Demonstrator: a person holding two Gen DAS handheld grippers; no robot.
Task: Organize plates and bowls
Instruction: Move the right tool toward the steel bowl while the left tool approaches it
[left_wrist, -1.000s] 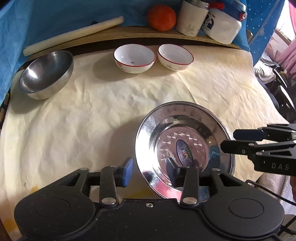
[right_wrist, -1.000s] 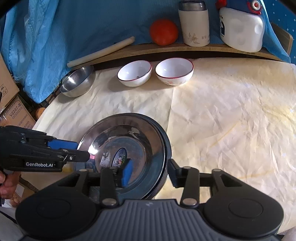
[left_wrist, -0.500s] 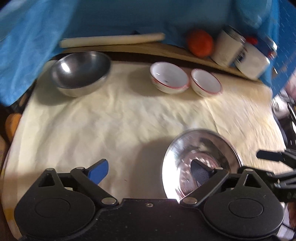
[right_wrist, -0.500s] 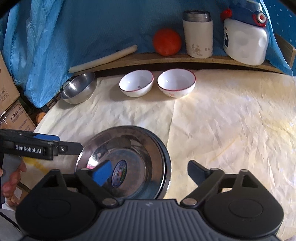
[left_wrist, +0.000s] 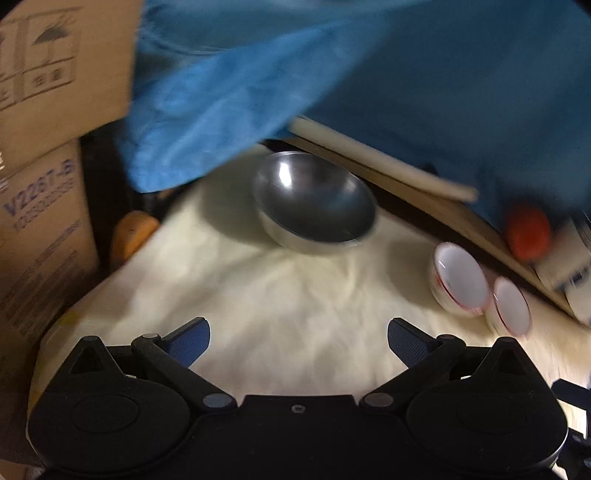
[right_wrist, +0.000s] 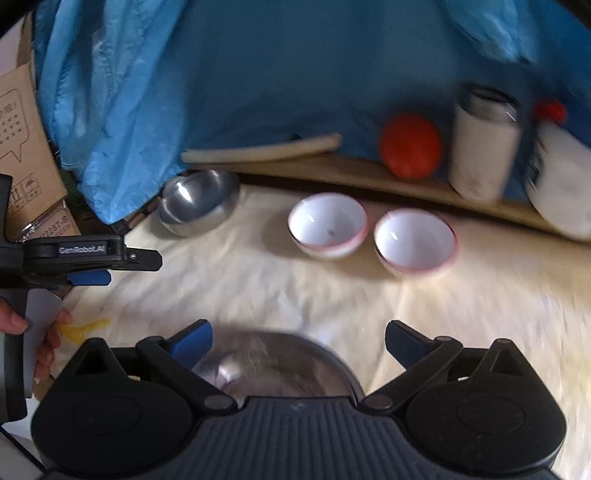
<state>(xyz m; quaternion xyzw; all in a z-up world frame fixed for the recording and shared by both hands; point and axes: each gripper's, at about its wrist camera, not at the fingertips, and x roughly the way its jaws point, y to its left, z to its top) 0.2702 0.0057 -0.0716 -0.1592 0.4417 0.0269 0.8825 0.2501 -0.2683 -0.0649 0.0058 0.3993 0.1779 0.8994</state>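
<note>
Tabletop (right_wrist: 480, 314) had wrinkly cream paper over it, with a steel bowl (right_wrist: 199, 203), two white red-rimmed bowls (right_wrist: 328, 225) side by side, and a steel plate (right_wrist: 280, 365) sitting up front.

Orange fruit (right_wrist: 410, 144), rolling pin (right_wrist: 258, 150), blue cloth (right_wrist: 240, 62), cardboard boxes (left_wrist: 40, 192)

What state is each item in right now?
Left claw: open, nothing between its fingers, just been opening.
Right claw: open, empty, just been opening.
Steel plate: flat on the table, free of both claws.
Steel bowl: upright, empty.
Left white bowl: upright, empty but for a small dark speck.
Right white bowl: upright, empty.
</note>
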